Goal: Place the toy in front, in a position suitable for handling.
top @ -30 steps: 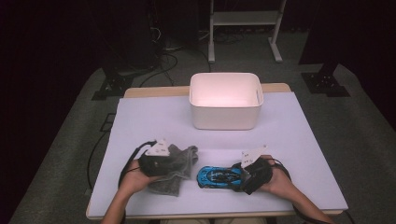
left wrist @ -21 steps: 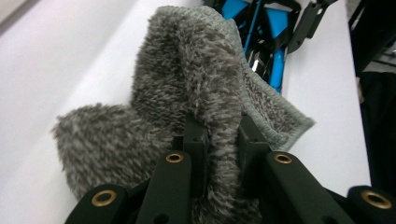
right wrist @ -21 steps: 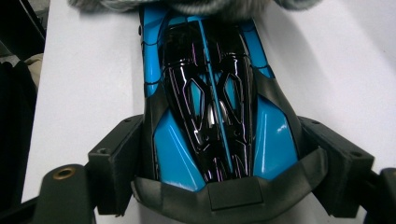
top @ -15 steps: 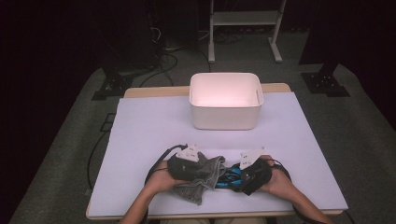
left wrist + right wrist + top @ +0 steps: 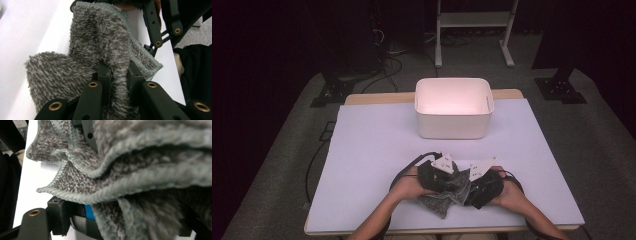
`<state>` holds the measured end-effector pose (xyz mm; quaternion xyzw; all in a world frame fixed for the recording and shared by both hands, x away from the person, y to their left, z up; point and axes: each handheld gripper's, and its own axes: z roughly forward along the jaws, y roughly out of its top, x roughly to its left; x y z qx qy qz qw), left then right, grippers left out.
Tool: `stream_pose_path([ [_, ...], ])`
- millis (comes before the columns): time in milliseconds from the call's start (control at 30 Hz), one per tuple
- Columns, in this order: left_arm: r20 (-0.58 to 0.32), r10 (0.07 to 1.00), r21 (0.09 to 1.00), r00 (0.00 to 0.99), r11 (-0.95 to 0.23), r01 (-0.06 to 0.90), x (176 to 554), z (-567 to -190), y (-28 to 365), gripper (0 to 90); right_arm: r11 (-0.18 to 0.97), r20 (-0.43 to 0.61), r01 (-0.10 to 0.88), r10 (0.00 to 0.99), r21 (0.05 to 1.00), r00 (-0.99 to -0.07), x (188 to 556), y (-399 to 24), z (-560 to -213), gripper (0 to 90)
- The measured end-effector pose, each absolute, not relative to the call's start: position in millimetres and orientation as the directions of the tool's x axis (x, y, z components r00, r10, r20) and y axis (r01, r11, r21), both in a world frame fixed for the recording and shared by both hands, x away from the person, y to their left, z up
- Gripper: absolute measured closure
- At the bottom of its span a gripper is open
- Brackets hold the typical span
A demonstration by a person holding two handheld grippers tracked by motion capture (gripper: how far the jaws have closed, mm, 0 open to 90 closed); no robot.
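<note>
The grey fuzzy cloth (image 5: 446, 196) lies bunched at the near edge of the table (image 5: 377, 145), draped over a blue toy car (image 5: 89, 212); to wipe it well, the cloth should be rubbed gently while the car is kept steady. The left gripper (image 5: 117, 75) is clamped on a fold of the cloth. The right gripper (image 5: 484, 187) seems closed on the car, though the cloth hides most of it.
</note>
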<state>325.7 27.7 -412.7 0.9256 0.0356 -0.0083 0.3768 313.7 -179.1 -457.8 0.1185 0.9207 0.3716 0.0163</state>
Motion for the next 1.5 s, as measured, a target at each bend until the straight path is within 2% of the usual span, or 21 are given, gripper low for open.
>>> stream_pose_path([
  [167, -0.037, 0.089, 0.695, 0.995, -0.713, 0.09, 325.5, -412.0, 43.3, 77.3, 0.689, 0.07, 0.213, 0.23, 0.693, -0.971, 314.5, -179.9, -458.1, 19.8],
  [533, -0.031, 0.221, 0.669, 0.975, -0.72, 0.184, 319.6, -421.4, 109.9, 77.1, 0.691, 0.056, 0.209, 0.237, 0.692, -0.97, 313.4, -179.3, -458.1, 21.1],
  [767, -0.064, 0.266, 0.673, 0.962, -0.7, 0.238, 315.6, -433.4, 134.0, 77.1, 0.689, 0.052, 0.202, 0.233, 0.696, -0.971, 313.6, -179.9, -458.6, 21.1],
  [1033, -0.062, 0.194, 0.68, 0.979, -0.71, 0.184, 306.8, -426.6, 117.0, 77.2, 0.69, 0.052, 0.207, 0.239, 0.693, -0.97, 313.2, -179.1, -458.3, 21.1],
  [1333, -0.026, 0.075, 0.674, 0.997, -0.735, 0.073, 303.9, -416.3, 69.6, 77.1, 0.693, 0.05, 0.205, 0.237, 0.692, -0.97, 313.3, -178.9, -458.2, 21.1],
  [1500, -0.02, 0.064, 0.679, 0.998, -0.731, 0.06, 305.7, -415.1, 63.6, 77.1, 0.693, 0.049, 0.202, 0.234, 0.692, -0.971, 313.4, -179.1, -458.3, 21.3],
])
